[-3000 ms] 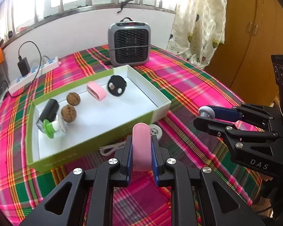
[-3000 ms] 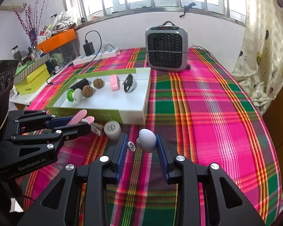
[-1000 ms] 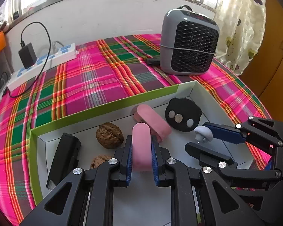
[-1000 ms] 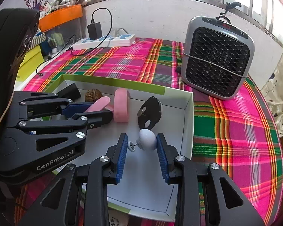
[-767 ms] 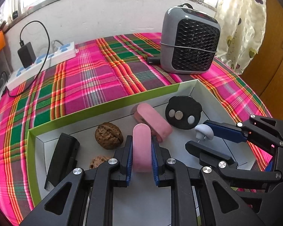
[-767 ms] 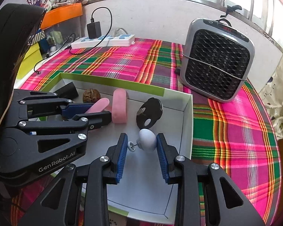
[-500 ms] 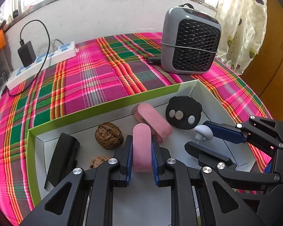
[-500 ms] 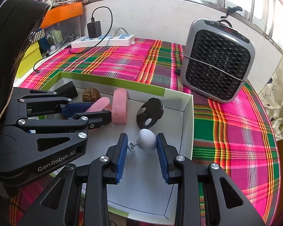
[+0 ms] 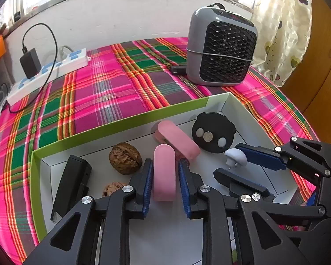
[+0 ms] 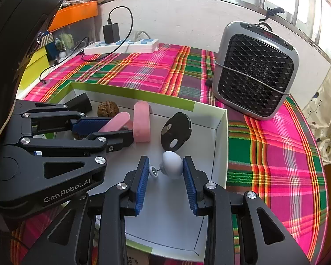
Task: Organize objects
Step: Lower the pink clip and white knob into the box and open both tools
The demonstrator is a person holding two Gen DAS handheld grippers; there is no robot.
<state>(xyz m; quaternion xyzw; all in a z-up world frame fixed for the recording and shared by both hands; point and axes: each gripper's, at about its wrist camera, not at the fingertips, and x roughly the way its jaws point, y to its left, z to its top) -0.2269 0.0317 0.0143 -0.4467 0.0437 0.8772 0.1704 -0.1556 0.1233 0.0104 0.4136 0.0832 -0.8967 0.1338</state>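
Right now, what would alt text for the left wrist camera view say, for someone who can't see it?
The left gripper, jaws just opened, has a pink oblong piece loose between them above a white box. Inside lie walnuts, a pink case and a black disc; the right gripper holds a white knob.

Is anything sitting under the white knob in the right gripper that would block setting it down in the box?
No. The white knob in the right gripper hangs over bare box floor. The black disc lies just beyond it, the left gripper off to the side.
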